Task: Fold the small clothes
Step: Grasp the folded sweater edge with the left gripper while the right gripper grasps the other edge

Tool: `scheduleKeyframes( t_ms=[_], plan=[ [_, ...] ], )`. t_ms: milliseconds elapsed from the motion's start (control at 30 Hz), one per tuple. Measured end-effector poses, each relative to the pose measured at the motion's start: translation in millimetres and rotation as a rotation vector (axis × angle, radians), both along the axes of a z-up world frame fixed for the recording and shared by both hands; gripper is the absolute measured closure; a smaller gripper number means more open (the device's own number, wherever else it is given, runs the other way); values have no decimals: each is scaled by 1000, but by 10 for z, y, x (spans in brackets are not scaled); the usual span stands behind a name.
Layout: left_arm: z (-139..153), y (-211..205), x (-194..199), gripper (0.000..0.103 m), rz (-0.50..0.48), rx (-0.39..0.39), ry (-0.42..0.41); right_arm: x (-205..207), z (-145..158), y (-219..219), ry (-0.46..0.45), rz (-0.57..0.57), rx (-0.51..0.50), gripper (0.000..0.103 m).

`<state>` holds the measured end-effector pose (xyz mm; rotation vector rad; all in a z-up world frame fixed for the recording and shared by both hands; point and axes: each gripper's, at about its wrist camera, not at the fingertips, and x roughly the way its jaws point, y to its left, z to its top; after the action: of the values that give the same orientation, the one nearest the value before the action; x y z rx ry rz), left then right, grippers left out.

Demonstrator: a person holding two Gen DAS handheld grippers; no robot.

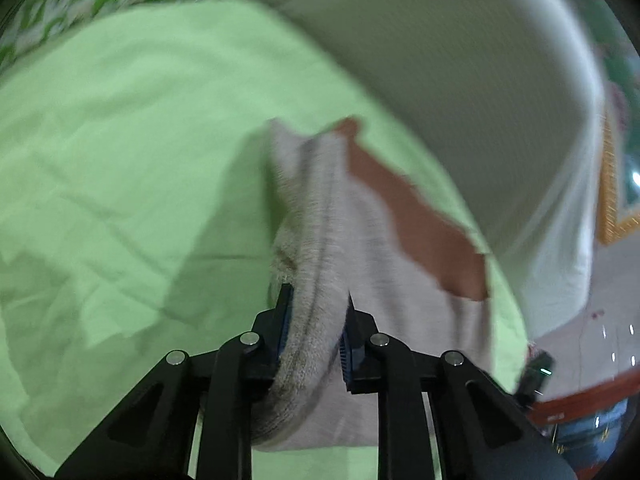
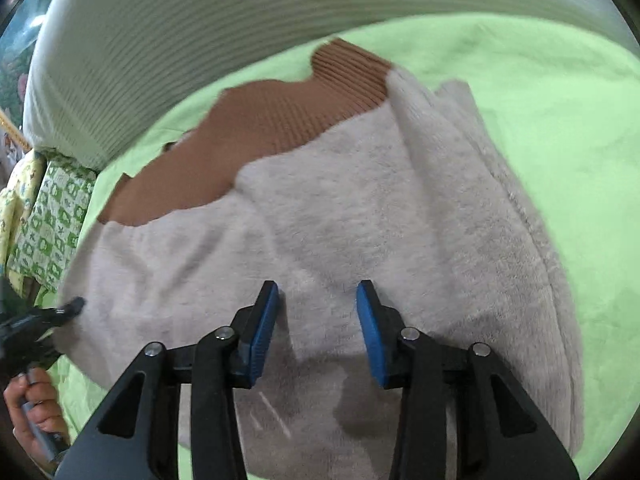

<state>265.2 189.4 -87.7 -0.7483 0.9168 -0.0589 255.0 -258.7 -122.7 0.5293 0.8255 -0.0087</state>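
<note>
Left hand-held gripper (image 1: 316,300) pinches beige fleece garment (image 2: 340,216) — no legible writing.

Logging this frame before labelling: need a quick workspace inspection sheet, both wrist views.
Surface: light green bedsheet, creased.
Job's things: fuzzy beige garment with brown ribbed band, spread on the sheet, one edge lifted.
Clutter: white ribbed cloth beyond the garment; green-patterned fabric at the sheet's edge.
Grippers: left gripper shut on the garment's edge; right gripper open over the garment.
Cables: nothing seen.
Surroundings: gold-edged frame; rest blurred.
</note>
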Motion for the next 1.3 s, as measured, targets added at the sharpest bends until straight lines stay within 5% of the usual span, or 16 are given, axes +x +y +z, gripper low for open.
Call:
scheduleKeyframes(
  t_ms=[267,367,467,600,800,1033,1100,1133,1300],
  plan=[
    [957,-1428,209,87,-359,-41,-240,-214,45,-344,-94,-68,266,62],
    [846,-2185,320,82,-544,-29,-220,-349,10,-477,-124,-106,364,60],
    [412,-2793,392,72,-692,24,-111,-472,-120,-685,-139,-139,482,60],
    [127,-2799,355,61,-683,-27,-28,-602,-361,-936,-156,-160,687,63],
    [119,-2148,176,51,-597,-14,-28,-625,-302,-958,-158,-153,707,63],
    [-242,-1842,2,48,-578,194,32,-679,-18,-969,-206,-142,670,62],
    [-347,-1912,-16,47,-590,249,36,-617,42,-1009,-224,-116,673,52],
    [-381,-1978,-39,46,-599,264,32,-554,79,-1002,-217,-103,667,45],
    [-534,-2234,-12,38,-588,427,6,-250,230,-767,-138,-13,519,42]
  ],
)
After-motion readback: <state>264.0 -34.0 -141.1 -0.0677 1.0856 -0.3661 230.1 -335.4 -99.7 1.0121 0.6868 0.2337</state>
